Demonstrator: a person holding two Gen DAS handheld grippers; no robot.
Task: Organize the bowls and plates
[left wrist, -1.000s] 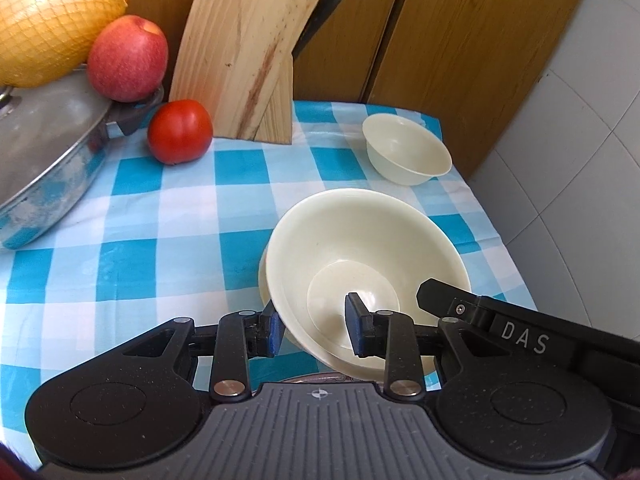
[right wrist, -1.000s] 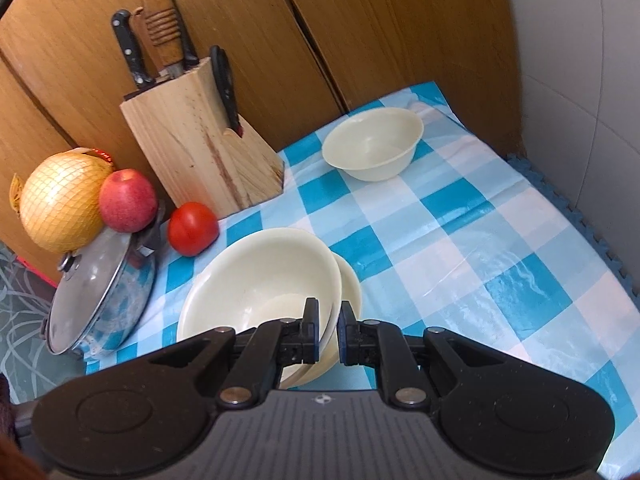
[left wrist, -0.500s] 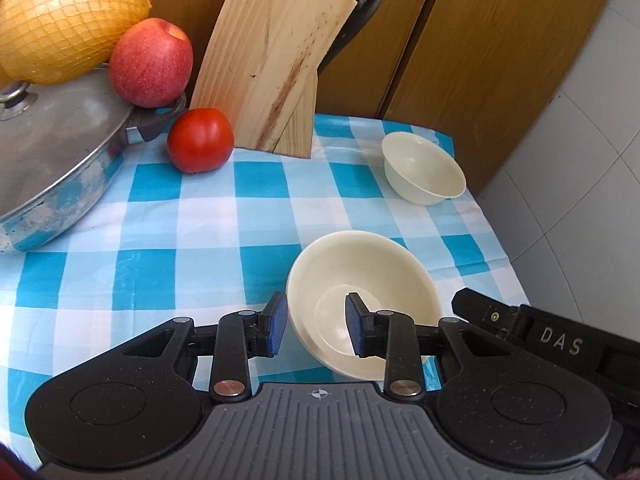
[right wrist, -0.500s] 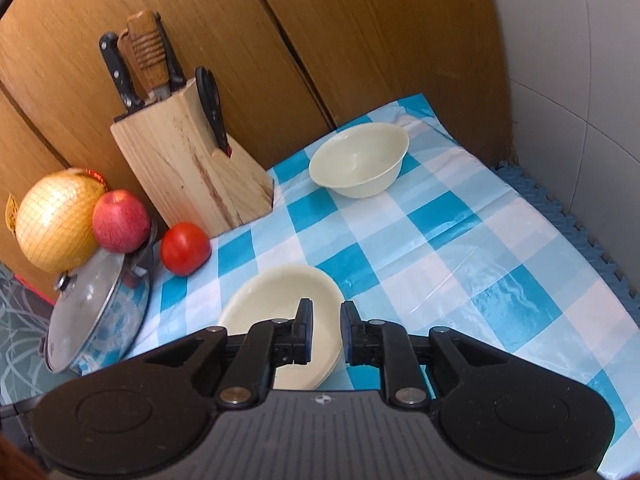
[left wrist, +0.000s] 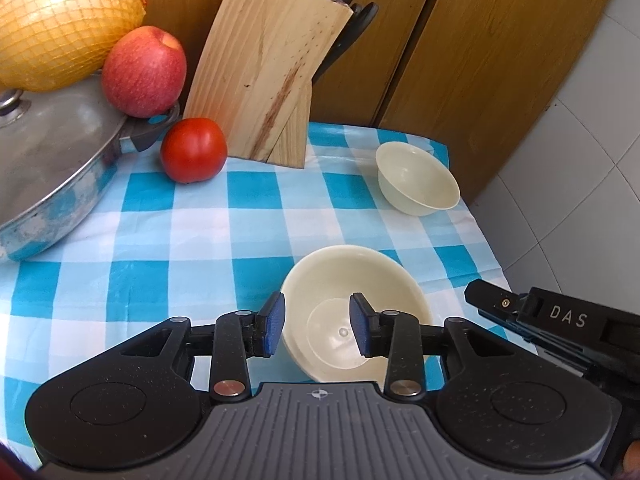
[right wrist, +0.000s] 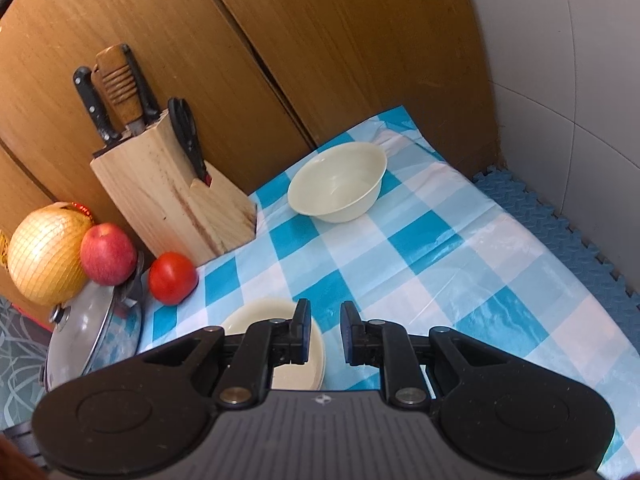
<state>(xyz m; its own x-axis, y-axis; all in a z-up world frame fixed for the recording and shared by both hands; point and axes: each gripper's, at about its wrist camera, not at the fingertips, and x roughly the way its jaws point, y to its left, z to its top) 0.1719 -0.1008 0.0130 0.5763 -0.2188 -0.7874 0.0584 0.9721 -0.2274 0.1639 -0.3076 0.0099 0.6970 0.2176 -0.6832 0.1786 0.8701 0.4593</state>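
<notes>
Sitting on the checked plastic cloth [left wrist: 132, 248], a smooth round cream bowl [left wrist: 352, 312] lies below the left gripper [left wrist: 317, 330], fingers wide; right gripper [right wrist: 325, 332] fingers narrow, empty.

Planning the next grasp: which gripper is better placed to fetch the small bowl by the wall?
Right, probably. The right gripper is open, with the small bowl straight ahead; from the left gripper it sits off right.

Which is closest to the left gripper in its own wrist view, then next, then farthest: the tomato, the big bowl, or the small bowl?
From the left gripper:
1. Big bowl, right between its fingers.
2. Small bowl, ahead to the right.
3. Tomato, ahead to the left; close to call with the small bowl.
</notes>
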